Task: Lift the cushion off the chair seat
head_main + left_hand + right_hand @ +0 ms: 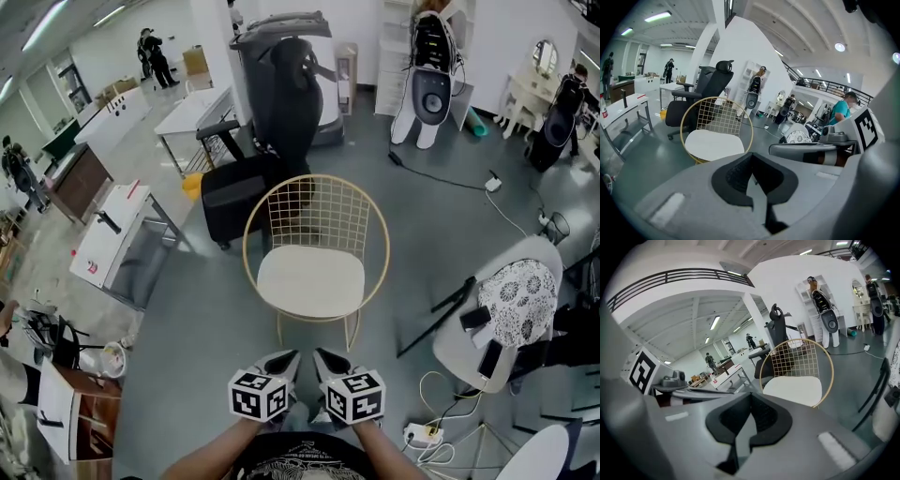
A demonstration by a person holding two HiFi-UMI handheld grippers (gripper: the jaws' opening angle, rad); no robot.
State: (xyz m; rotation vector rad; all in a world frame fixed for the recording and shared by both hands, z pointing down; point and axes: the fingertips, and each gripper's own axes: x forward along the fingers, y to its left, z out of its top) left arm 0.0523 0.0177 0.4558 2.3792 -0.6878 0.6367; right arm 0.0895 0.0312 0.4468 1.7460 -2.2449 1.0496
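A round white cushion lies on the seat of a gold wire chair, which stands on a grey floor. Lower in the head view, the left tool and the right tool are held side by side, tips nearly touching each other. Both point at the chair and are apart from it. Each tool's own view shows its dark jaws closed together — nothing between them. A black office chair stands just behind the wire chair.

Head view steeply downward; both gripper views low, toward the same chair
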